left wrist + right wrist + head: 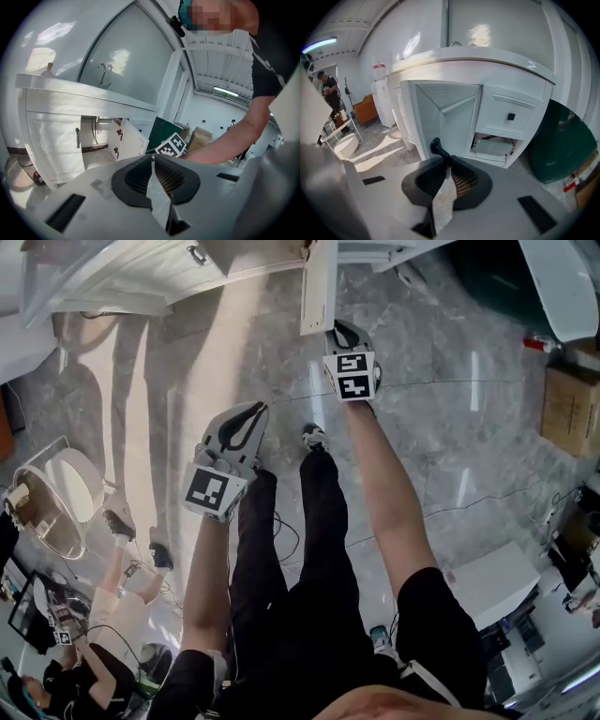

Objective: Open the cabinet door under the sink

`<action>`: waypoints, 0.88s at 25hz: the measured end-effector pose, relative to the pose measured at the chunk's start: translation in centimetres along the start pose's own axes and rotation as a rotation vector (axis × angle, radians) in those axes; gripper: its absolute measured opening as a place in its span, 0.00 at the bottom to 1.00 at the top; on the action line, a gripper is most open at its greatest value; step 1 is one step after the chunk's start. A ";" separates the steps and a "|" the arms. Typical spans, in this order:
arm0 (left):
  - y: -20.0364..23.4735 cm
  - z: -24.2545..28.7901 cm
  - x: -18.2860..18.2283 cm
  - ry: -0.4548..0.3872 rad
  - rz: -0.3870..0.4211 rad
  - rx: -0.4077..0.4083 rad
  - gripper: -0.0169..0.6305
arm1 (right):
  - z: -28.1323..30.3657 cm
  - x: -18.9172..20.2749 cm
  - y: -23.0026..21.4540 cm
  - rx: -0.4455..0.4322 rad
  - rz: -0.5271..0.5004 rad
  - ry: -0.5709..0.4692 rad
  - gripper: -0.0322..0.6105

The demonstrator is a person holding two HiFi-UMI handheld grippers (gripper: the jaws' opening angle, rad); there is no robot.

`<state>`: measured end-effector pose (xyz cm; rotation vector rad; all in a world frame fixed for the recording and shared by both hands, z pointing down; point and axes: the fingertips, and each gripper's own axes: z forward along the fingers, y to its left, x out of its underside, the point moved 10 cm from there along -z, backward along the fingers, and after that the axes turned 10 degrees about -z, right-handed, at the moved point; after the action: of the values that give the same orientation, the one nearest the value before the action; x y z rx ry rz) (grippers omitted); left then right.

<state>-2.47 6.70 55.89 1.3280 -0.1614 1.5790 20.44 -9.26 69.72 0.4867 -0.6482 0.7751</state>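
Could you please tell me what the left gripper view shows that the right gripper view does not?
Only the left gripper view shows the closed door's bar handle, the hinges on the inner face of the open door, a person's forearm, and the left gripper, its tongs shut on nothing. Only the right gripper view shows the right gripper, its tongs shut on the dark door handle, and a drawer with a square knob. Both show the white sink cabinet and that open door.
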 end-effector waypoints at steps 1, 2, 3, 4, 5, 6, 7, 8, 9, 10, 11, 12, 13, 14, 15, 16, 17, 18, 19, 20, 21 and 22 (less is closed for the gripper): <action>-0.4 0.3 0.0 -0.003 -0.005 -0.007 0.07 | -0.2 0.1 -0.4 -0.006 -0.005 0.002 0.18; -0.8 0.6 -0.1 -0.006 -0.008 -0.014 0.07 | -0.3 0.2 -0.9 -0.011 -0.008 0.003 0.18; -1.1 0.9 -0.1 -0.008 -0.009 -0.021 0.07 | -0.4 0.4 -1.3 -0.015 -0.009 0.002 0.18; -1.4 1.1 -0.2 -0.009 -0.008 -0.029 0.07 | -0.5 0.6 -1.7 -0.019 -0.009 0.001 0.18; -1.8 1.3 -0.2 -0.011 -0.008 -0.037 0.07 | -0.6 0.8 -2.1 -0.022 -0.008 -0.001 0.18; -2.1 1.4 -0.2 -0.014 -0.007 -0.045 0.07 | -0.7 1.0 -2.5 -0.028 -0.006 -0.002 0.18; -2.4 1.4 -0.2 -0.017 -0.008 -0.053 0.07 | -0.7 1.2 -2.8 -0.036 -0.004 -0.002 0.18; -2.8 1.5 -0.2 -0.021 -0.010 -0.060 0.07 | -0.8 1.3 -3.2 -0.046 -0.004 0.000 0.19; -3.1 1.5 -0.1 -0.025 -0.012 -0.069 0.07 | -0.9 1.4 -3.5 -0.055 -0.009 0.004 0.19; -3.4 1.5 -0.1 -0.030 -0.015 -0.077 0.07 | -0.9 1.4 -3.7 -0.062 -0.016 0.008 0.19; -3.8 1.5 0.0 -0.035 -0.017 -0.084 0.07 | -1.0 1.5 -4.0 -0.066 -0.022 0.011 0.19; -4.1 1.6 0.1 -0.039 -0.018 -0.090 0.07 | -1.1 1.6 -4.3 -0.063 -0.022 0.014 0.19; -4.4 1.6 0.2 -0.041 -0.019 -0.095 0.07 | -1.2 1.9 -4.7 -0.055 -0.015 0.016 0.19; -4.8 1.6 0.2 -0.043 -0.021 -0.100 0.07 | -1.4 2.1 -5.1 -0.042 -0.005 0.017 0.18; -5.1 1.6 0.2 -0.045 -0.022 -0.105 0.07 | -1.6 2.3 -5.6 -0.029 0.007 0.019 0.18; -5.4 1.6 0.3 -0.046 -0.021 -0.110 0.07 | -1.8 2.5 -6.1 -0.020 0.015 0.021 0.18; -5.7 1.6 0.4 -0.048 -0.017 -0.114 0.07 | -2.0 2.6 -6.5 -0.020 0.014 0.021 0.18; -5.9 1.5 0.5 -0.049 -0.010 -0.118 0.07 | -2.3 2.6 -6.7 -0.027 0.000 0.019 0.17; -6.1 1.5 0.8 -0.048 0.001 -0.122 0.07 | -2.6 2.6 -6.7 -0.035 -0.022 0.016 0.17; -6.3 1.4 1.0 -0.049 0.014 -0.125 0.07 | -3.0 2.5 -6.6 -0.041 -0.043 0.012 0.17; -6.6 1.4 1.0 -0.052 0.019 -0.128 0.07 | -3.5 2.5 -6.6 -0.046 -0.054 0.008 0.17; -6.9 1.4 0.9 -0.057 0.015 -0.132 0.07 | -4.0 2.5 -6.6 -0.050 -0.057 0.005 0.17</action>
<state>3.68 9.55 53.84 1.2719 -0.3068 1.5174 28.23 -9.66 67.58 0.4553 -0.6453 0.7043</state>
